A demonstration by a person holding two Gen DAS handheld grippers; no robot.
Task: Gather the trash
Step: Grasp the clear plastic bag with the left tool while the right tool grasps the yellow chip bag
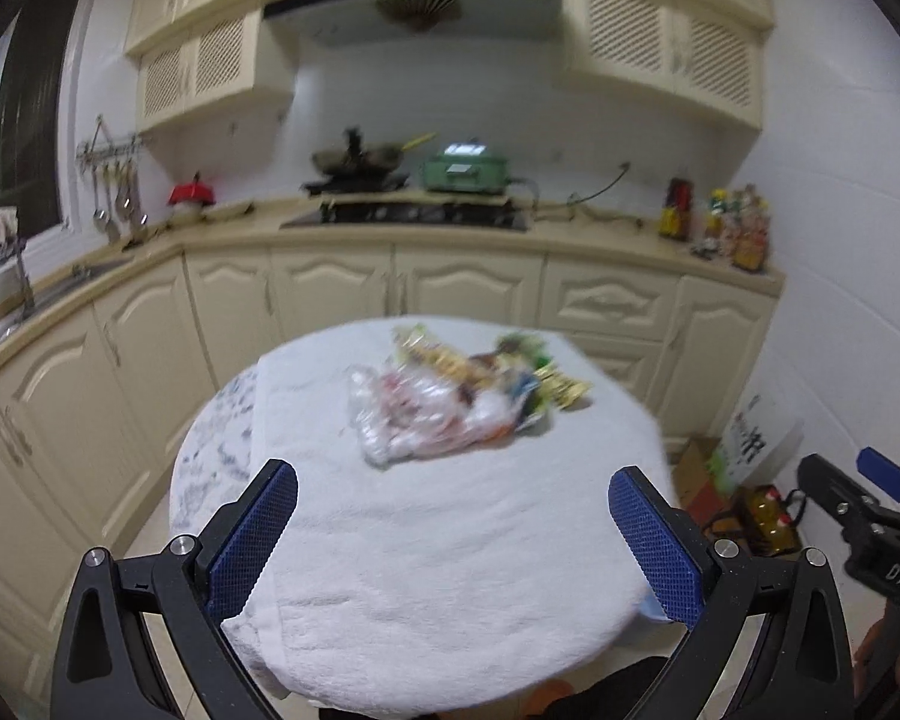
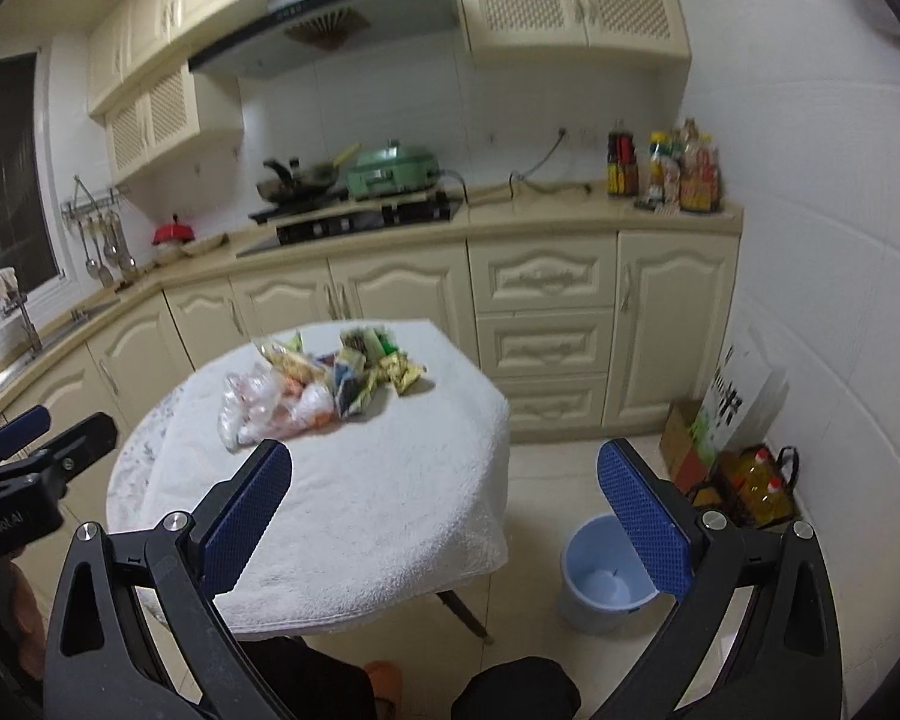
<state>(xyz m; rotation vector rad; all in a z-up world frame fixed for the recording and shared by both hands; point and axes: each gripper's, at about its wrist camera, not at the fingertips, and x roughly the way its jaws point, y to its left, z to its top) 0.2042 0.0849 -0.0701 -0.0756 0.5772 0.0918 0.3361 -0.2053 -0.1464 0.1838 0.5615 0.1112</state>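
Note:
A pile of trash lies on the far half of a round table covered with a white towel (image 1: 450, 570): a crumpled clear plastic bag (image 1: 414, 414) and several colourful snack wrappers (image 1: 510, 372). The same pile shows in the right wrist view, with the plastic bag (image 2: 270, 408) and the wrappers (image 2: 366, 369). My left gripper (image 1: 453, 516) is open and empty above the table's near edge. My right gripper (image 2: 444, 504) is open and empty, held over the table's right edge (image 2: 498, 480). A light blue bin (image 2: 603, 576) stands on the floor right of the table.
Cream kitchen cabinets and a counter with a stove (image 1: 408, 213), pans and bottles (image 2: 666, 168) run behind the table. A cardboard box (image 2: 687, 438) and oil bottles (image 2: 756, 486) stand by the right wall. My right gripper shows at the edge of the left view (image 1: 870, 516).

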